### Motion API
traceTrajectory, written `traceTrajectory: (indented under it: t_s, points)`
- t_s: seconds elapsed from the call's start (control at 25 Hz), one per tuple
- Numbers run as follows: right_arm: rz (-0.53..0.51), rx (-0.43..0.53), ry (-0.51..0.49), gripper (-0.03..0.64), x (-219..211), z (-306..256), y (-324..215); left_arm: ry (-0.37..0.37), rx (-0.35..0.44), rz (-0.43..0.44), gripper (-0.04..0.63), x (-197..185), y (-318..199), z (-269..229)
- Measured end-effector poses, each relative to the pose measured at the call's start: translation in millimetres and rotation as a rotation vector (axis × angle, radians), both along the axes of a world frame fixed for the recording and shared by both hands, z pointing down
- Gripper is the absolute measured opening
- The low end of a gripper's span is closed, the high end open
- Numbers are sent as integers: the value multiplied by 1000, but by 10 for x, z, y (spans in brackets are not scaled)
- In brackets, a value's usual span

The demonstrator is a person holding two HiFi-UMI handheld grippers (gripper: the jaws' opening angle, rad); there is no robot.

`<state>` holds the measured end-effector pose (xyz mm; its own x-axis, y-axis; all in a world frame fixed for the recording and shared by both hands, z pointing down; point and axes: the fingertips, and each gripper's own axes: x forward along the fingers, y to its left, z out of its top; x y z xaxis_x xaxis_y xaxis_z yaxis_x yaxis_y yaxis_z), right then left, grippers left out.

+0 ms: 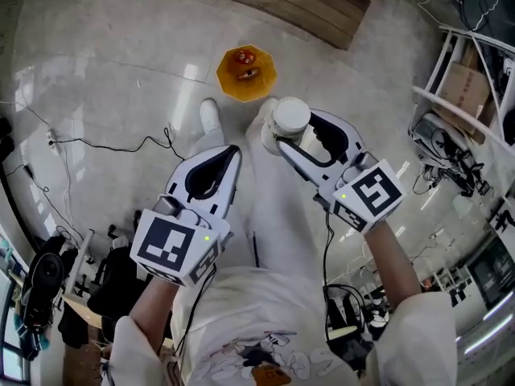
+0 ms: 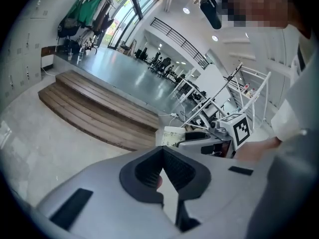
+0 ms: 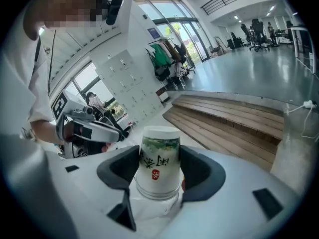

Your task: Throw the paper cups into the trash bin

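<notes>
Now the paper cup point(image 3: 158, 161) stands clamped between the right gripper's point(image 3: 159, 169) fingers point(image 3: 201, 175).

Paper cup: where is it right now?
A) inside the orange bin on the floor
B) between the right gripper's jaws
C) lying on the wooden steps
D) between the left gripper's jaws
B: the right gripper view shows the paper cup clamped between the pads of the right gripper, while the left gripper is closed on nothing.

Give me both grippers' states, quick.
Left gripper: closed, nothing in it.
Right gripper: closed on a cup.
</notes>
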<state>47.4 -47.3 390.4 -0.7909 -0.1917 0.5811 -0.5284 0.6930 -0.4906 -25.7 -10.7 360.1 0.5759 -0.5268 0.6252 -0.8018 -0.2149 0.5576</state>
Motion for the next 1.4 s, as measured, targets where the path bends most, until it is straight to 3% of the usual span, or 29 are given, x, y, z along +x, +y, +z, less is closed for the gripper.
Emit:
traceTrajectory:
  t_s: [0.36, 0.92, 1.4]
  points:
    - [0, -28, 14, 261, -12, 951, -34, -47, -56, 6, 6, 24, -53, 860]
    - [26, -67, 26, 261, -12, 2478, 22, -32, -124, -44, 6, 91, 40, 2144]
    - [39, -60, 70, 261, 180, 3523, 11, -83, -122, -129, 6, 187, 17, 3350]
